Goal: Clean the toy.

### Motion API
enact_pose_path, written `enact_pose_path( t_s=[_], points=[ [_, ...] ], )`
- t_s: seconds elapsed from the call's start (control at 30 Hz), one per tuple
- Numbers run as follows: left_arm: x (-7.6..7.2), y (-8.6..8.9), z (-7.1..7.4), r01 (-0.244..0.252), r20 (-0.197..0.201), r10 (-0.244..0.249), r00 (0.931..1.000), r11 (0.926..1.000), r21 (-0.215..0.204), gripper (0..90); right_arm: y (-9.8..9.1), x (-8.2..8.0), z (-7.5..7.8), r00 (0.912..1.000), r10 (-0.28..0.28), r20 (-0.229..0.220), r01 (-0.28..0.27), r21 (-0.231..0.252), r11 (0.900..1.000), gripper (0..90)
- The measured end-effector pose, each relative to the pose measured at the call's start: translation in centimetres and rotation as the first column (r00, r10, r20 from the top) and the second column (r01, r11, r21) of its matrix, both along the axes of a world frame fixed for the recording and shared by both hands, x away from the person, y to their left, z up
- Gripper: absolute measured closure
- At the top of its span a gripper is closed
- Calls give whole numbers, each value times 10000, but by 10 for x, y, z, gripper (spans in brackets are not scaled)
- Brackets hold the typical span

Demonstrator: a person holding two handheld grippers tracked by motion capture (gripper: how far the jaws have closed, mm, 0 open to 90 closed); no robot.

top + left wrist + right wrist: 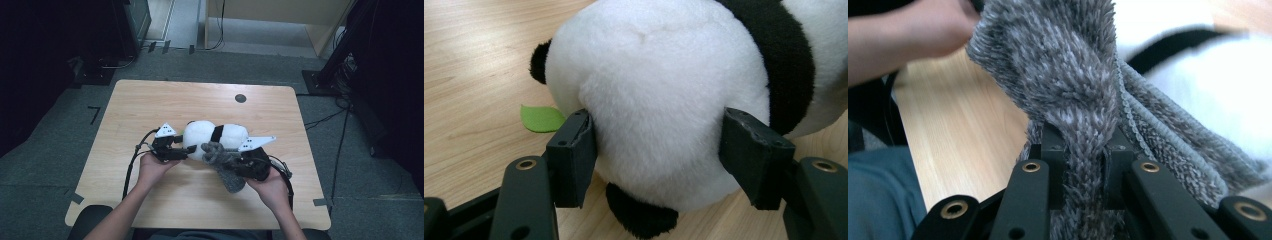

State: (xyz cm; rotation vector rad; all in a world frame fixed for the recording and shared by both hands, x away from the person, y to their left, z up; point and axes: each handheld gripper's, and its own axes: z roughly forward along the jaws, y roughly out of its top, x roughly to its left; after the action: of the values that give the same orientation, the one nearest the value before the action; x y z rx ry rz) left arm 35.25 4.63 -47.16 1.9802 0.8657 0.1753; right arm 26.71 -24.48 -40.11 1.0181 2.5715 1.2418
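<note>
A black-and-white plush panda (pixel 205 132) lies on its side in the middle of the wooden table (pixel 150 100). My left gripper (pixel 182 150) comes at it from the left. In the left gripper view its jaws press into both sides of the panda's round white part (pixel 659 75), so the left gripper (pixel 661 150) is shut on the plush. A small green felt leaf (pixel 541 118) sticks out beside it. My right gripper (pixel 231 164) is shut on a grey knitted piece (pixel 232 182) that lies against the panda's front. The right gripper (pixel 1085 145) pinches a fold of the grey knit (pixel 1063 65).
A round black spot (pixel 240 98) marks the far side of the table. Cables trail from both grippers toward the near edge. Dark stands and equipment (pixel 345 50) flank the table on the floor. The person's other hand (pixel 913 30) shows in the right gripper view.
</note>
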Motion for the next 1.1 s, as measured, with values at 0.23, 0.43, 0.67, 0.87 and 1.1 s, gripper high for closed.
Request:
enact_pose_path(
  t_s=[0.23, 0.43, 0.67, 0.87, 1.1],
  points=[
    [0, 0, 0, -20, 17, 20, 10000, 10000, -28, 340, 32, 26, 16, 9987, 208, 456, -208, 4, 9998, 789],
    [0, -1, 0, -17, 5, 17, 10000, 10000, -39, 340, 52, 50, 11, 9994, -3, 357, 8, -143, 9999, 789],
    [1, -1, 0, -45, -5, 45, 10000, 10000, -40, 339, 63, 63, -4, 10000, -83, 46, 86, -611, 9981, 787],
    [0, -2, 0, -32, 7, 32, 10000, 10000, -11, 339, 60, 60, -11, 9997, 0, -237, -13, -540, 9985, 787],
    [1, -2, 0, -11, 29, 11, 10000, 10000, -10, 339, 50, 50, -16, 9987, 31, -505, -58, -528, 9986, 786]
  ],
)
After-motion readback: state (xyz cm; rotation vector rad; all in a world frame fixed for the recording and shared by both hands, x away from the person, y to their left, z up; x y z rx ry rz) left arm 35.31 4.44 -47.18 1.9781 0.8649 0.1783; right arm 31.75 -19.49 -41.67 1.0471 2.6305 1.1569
